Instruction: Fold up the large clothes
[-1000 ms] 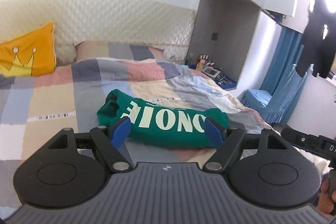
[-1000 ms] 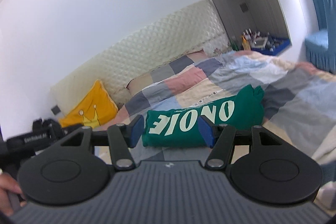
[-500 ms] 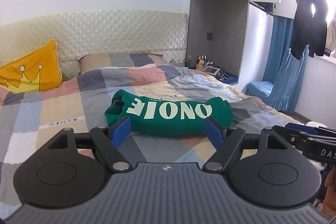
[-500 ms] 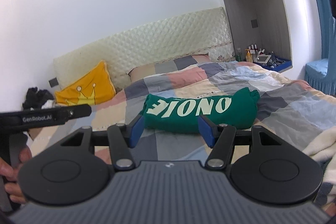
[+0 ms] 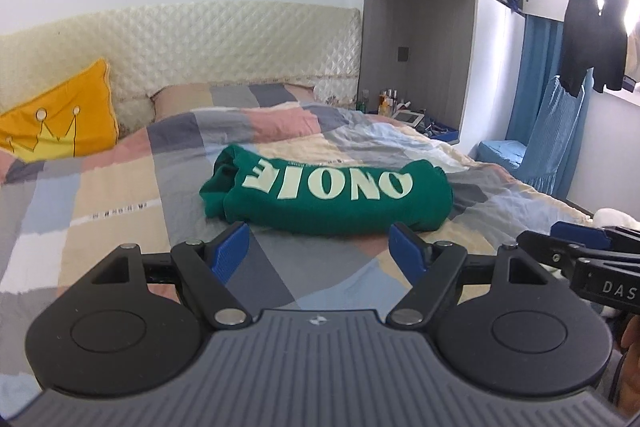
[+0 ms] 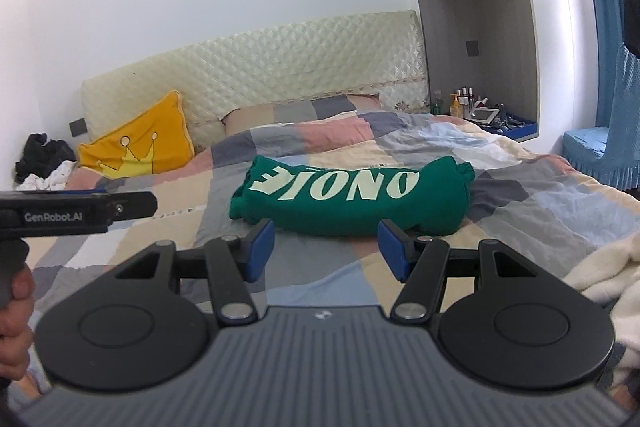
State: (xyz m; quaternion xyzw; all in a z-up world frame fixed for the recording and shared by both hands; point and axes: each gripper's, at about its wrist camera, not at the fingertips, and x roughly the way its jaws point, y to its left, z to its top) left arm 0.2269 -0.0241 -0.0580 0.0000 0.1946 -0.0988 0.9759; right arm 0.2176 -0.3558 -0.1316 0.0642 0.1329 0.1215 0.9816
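1. I see bare quilt (image 5: 120, 187) all round the folded green sweatshirt (image 5: 328, 195); nothing blocks my approach.
2. Yellow cushion (image 6: 140, 147) far left, well apart.
3. White blanket (image 6: 600, 267) bunched near right.
4. Headboard (image 6: 280, 67) closes the far side.

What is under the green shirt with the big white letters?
The folded green shirt with pale letters lies on the patchwork checked quilt that covers the bed. The quilt patch directly beneath it is hidden by the shirt, and so is anything tucked inside its folds.

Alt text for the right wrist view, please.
A green top with pale lettering lies bunched on a patchwork quilt, just beyond the open, empty right claw. The left claw enters from the left; a yellow cushion leans behind.
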